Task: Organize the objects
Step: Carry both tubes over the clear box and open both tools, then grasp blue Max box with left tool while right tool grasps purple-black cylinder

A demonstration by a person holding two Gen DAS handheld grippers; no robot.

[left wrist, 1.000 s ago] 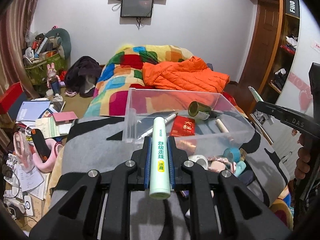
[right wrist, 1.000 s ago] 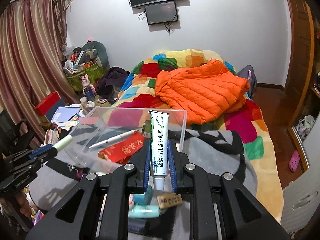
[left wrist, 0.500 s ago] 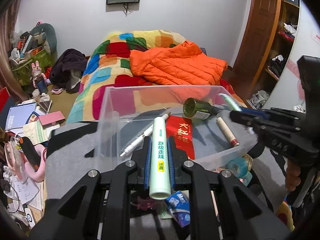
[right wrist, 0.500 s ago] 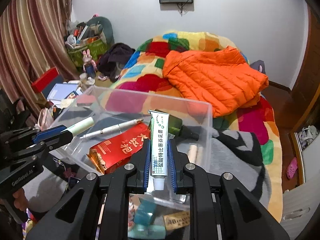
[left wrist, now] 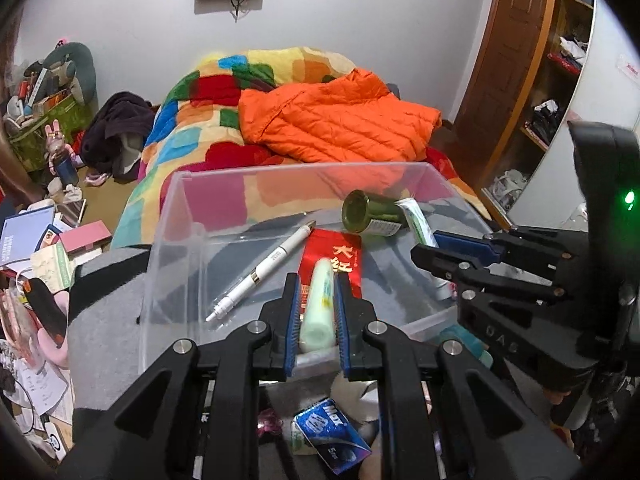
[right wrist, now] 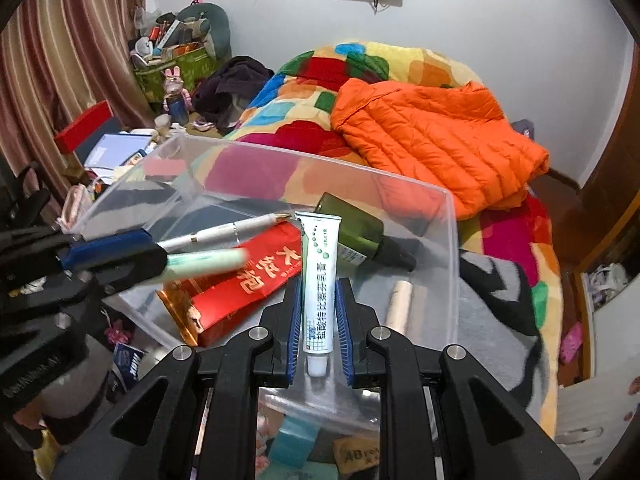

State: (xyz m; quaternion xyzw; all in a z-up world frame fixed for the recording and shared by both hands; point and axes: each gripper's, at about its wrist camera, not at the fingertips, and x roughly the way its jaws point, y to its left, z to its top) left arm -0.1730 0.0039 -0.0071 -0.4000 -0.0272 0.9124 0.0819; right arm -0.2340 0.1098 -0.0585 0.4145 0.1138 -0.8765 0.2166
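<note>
Hovering tubes over bin rim, jaws clamped

Pen, packet, bottle in bin; jacket behind.

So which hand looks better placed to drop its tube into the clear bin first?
Probably the left: its gripper holds the pale green tube over the clear bin, above the red packet; the right's toothpaste tube straddles the near rim.

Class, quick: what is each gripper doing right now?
Left gripper: closed on the pale green plastic tube.
Right gripper: closed on the white ointment tube with green print.
</note>
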